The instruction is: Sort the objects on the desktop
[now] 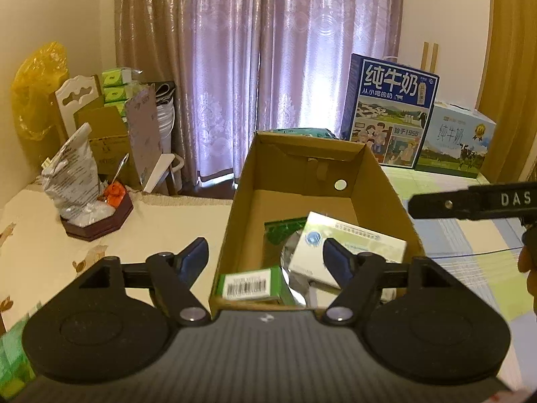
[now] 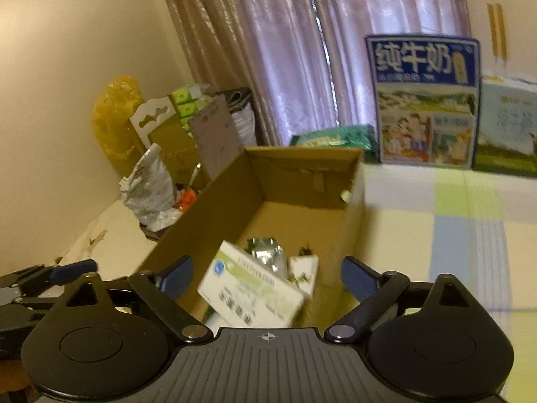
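Checked cloth [image 2: 470, 235] under rectangular cardboard box [image 2: 208, 215]

Backlit mauve curtains [image 1: 261, 67], cream walls [image 1: 57, 13]

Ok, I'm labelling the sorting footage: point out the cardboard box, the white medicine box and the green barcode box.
cardboard box [image 1: 235, 221]: left wrist view, outer left wall.
white medicine box [image 1: 349, 245]: left wrist view, top face.
green barcode box [image 1: 246, 283]: left wrist view, barcode label.
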The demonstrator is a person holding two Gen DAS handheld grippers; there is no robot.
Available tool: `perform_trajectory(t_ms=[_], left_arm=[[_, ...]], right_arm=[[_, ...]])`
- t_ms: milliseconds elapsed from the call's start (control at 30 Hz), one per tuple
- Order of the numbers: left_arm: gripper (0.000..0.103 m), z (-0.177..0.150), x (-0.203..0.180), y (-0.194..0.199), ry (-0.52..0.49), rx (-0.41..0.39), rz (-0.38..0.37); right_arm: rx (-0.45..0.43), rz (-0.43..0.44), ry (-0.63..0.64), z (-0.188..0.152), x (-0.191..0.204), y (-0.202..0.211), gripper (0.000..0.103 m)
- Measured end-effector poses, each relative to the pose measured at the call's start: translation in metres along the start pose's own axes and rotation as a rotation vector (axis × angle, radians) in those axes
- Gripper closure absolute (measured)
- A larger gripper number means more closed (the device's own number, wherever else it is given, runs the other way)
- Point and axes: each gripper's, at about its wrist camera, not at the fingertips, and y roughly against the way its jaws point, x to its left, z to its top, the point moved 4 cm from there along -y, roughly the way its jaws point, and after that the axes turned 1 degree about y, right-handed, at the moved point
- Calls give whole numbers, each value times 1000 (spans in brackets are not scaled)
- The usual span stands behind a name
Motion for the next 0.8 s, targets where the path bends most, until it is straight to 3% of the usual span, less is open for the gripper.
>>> perform_trajectory(t_ms=[133,333,500,800], left_arm=[[21,-7,-7,15,9,8,6],[2,-13,-19,41,23,10,33],[1,-16,-30,63,11,16,61],[1,-20,-42,92,54,59,20]], right_arm=[[8,-14,-28,-11,-10,23,2],[39,-40,-34,-29,-11,54,2],[68,-68,-9,-45,-5,76,2],[60,-113,44,-55,11,111,2]])
